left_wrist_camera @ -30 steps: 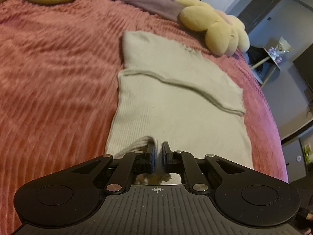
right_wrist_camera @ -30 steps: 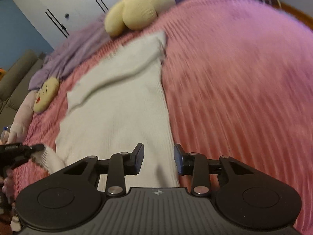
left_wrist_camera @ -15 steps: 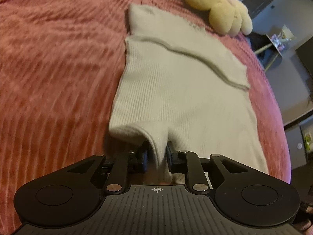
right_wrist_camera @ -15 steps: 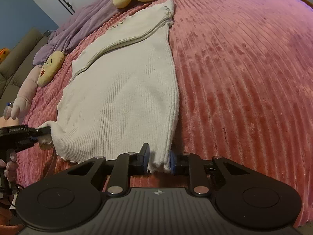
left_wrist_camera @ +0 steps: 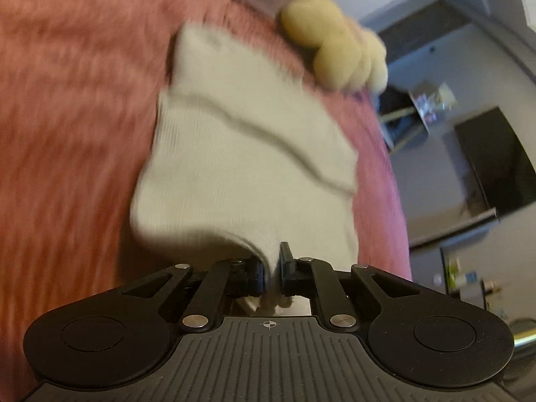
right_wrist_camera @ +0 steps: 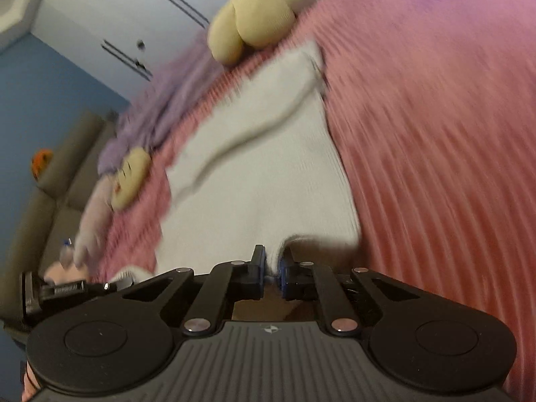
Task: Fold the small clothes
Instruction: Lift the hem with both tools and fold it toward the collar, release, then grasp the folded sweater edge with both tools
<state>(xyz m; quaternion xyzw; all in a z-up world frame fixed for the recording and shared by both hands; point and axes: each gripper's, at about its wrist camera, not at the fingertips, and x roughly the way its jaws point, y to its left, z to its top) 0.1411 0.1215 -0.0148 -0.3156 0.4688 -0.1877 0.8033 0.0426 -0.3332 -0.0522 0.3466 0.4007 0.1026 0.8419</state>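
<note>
Each gripper, left gripper (left_wrist_camera: 274,269) and right gripper (right_wrist_camera: 272,273), clenches a near corner of the cream top (left_wrist_camera: 241,154); uneven lifting could skew the fold or slip the thin hem free.

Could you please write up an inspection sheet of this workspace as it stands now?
Surface: pink ribbed blanket on a bed.
Job's things: cream knit top, near hem lifted at both corners.
Clutter: yellow flower plush, lilac cloth, face cushion.
Tongs: left tongs and right tongs each shut on the hem.
Cables: nothing seen.
Surroundings: white wardrobe doors, dark screen; picture blurred.
</note>
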